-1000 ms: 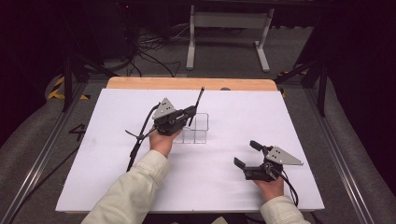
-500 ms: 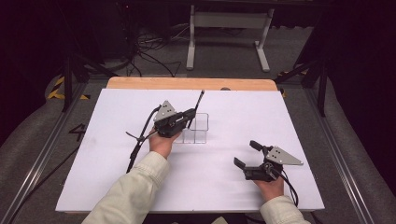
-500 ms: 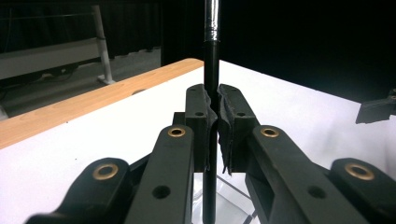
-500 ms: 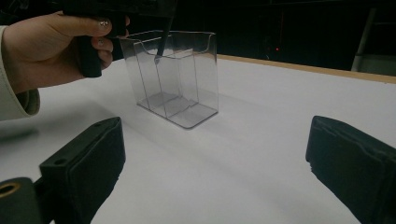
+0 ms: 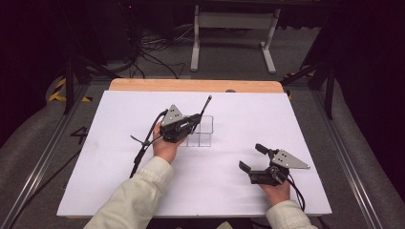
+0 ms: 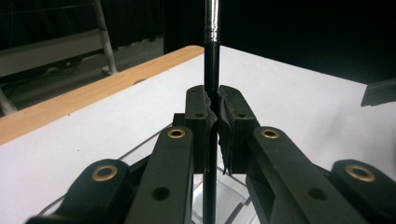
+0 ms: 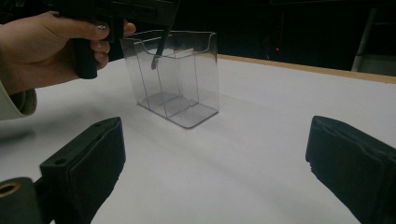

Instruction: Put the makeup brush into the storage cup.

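Pen (image 6: 211, 70), a slim black rod with a metal band toward its top end, is pinched between the pads of the left gripper (image 5: 189, 125), whose jaws stand pressed together on its shaft. Its long axis runs close to upright with a lean: in the high view the top end rises above and beyond the jaws toward the far side of the table (image 5: 119, 143), while the lower end drops below them. In the right gripper view the lower tip (image 7: 153, 65) hangs inside the upper part of the clear divided holder (image 7: 180, 74), near its left-hand compartment; whether it sits squarely over one compartment or against a partition cannot be told. The tip is well above the holder's floor. The holder stands directly beneath and just ahead of the left gripper's jaws. The right gripper (image 5: 253, 157) rests on the table well apart, at the near right, jaws spread wide and holding nothing, pointed toward the holder. Judgement: the left hand is by far the nearer, and the coming move turns on lowering the pen along its own axis into the compartment below.
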`<state>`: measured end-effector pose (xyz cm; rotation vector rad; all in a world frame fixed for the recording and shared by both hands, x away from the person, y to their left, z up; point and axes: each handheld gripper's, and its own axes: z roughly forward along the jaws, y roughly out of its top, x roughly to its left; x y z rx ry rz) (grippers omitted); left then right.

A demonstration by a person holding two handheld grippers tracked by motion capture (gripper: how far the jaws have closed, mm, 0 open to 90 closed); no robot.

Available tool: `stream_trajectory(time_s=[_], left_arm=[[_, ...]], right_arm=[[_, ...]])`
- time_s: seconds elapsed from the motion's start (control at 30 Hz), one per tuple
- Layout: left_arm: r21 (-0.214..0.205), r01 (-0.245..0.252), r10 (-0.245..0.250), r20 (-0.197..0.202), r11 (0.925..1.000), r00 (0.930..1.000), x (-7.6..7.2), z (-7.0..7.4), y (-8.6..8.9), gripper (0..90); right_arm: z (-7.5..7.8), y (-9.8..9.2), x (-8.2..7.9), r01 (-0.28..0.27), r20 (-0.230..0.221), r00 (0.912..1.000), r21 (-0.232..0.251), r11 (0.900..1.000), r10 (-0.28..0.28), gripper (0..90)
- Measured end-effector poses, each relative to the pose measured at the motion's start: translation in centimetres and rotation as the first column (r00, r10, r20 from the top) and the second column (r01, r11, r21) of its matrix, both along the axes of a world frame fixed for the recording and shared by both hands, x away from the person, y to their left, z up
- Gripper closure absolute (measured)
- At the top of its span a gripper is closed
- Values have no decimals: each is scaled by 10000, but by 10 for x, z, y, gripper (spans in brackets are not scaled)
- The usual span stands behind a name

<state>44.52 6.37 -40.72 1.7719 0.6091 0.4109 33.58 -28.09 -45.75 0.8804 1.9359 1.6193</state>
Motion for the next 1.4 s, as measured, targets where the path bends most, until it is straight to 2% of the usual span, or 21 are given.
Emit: stream_trajectory(time_s=[0.3, 0.33, 0.37, 0.4, 0.43, 0.47, 0.5, 0.57, 0.8, 0.83, 0.87, 0.93, 1.07, 1.13, 1.27, 1.4], left_arm=[[95, -18, 19, -99, 10000, 9999, 0, 0, 0, 820], [-123, 60, -62, -197, 9999, 9998, 0, 0, 1, 789], [-337, 7, -13, -188, 9994, 9998, 0, 2, 2, 710], [-548, -140, 121, -336, 9984, 9994, -1, 3, 2, 556], [-859, -78, 31, -545, 9963, 9985, 0, 5, 4, 458], [-859, -78, 31, -545, 9963, 9985, 0, 5, 4, 417], [-1125, 7, -77, -616, 9937, 9981, -1, 6, 6, 417], [-1159, 40, -99, -507, 9932, 9987, -4, 10, 7, 325], [-1018, 408, -440, -295, 9940, 9986, -15, 21, 13, 194], [-1021, 380, -409, -262, 9940, 9988, -16, 23, 14, 145], [-1319, 428, -479, -357, 9903, 9982, -19, 26, 17, 128], [-1383, 434, -484, -328, 9894, 9983, -20, 27, 18, 97], [-1157, 563, -580, -115, 9917, 9983, -27, 34, 22, 58], [-1200, 664, -692, -193, 9905, 9974, -31, 36, 25, 49], [-1212, 683, -697, -70, 9903, 9975, -37, 40, 33, 32], [-1004, 850, -853, 20, 9913, 9964, -45, 45, 42, 25]], right_arm=[[0, 0, 0, -11, -4, 10000, 27, 10000, 11, 53], [0, 0, 0, -7, 13, 10000, 18, 10000, 7, 54], [0, 0, 0, -9, 7, 10000, 17, 10000, 9, 54], [0, 0, 0, -9, 7, 10000, 17, 10000, 9, 54], [0, 0, 0, -10, 5, 10000, 24, 10000, 10, 53], [0, 0, 0, -10, 5, 10000, 24, 10000, 10, 53], [0, 0, 0, -9, 10, 10000, 33, 10000, 9, 54], [0, 0, 0, -15, 10, 10000, 21, 10000, 15, 53], [0, 0, 0, 9, 13, 10000, 44, 10000, -9, 53], [0, -1, 0, 9, 20, 10000, 81, 10000, -9, 53], [1, -1, 0, -8, -2, 10000, 128, 9999, 8, 53], [1, -1, 0, 0, -8, 10000, 134, 9999, 0, 53], [1, -1, 0, 14, 13, 10000, 130, 9999, -14, 53], [1, -1, -1, 104, 41, 9999, 152, 9998, -105, 45], [1, -2, -1, 161, 37, 9999, 196, 9997, -161, 43], [1, -2, -1, 148, 36, 9999, 203, 9997, -149, 43]])
